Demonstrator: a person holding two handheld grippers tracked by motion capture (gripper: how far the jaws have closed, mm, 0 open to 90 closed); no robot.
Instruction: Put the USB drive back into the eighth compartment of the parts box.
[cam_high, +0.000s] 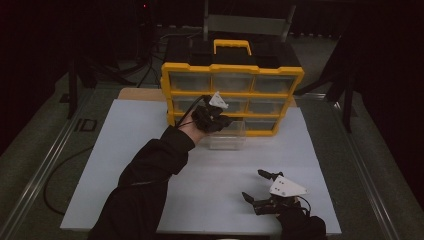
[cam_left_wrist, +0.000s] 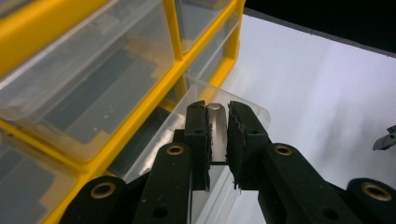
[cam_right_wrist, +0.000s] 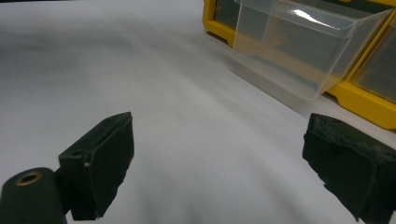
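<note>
A yellow organizer (cam_high: 232, 70) with clear drawers stands at the back of the white mat (cam_high: 135, 135). One clear drawer (cam_high: 227, 140) from its bottom row sticks out toward me. My left gripper (cam_high: 220, 122) is at that drawer's front. In the left gripper view, the left gripper (cam_left_wrist: 217, 109) is shut on the drawer's clear front tab (cam_left_wrist: 257, 111), beside the yellow frame (cam_left_wrist: 37, 28). My right gripper (cam_high: 252, 184) lies open near the mat's front right, nothing between its jaws. In the right gripper view, the right gripper (cam_right_wrist: 219, 140) faces the pulled-out drawer (cam_right_wrist: 299, 51) and the organizer (cam_right_wrist: 369, 109) across bare mat.
A black case with a yellow handle (cam_high: 232, 46) sits on top of the organizer. The table's metal rails (cam_high: 55, 145) run along both sides of the mat. A cable (cam_high: 65, 165) loops at the left. Dark stands and a chair rise behind the table.
</note>
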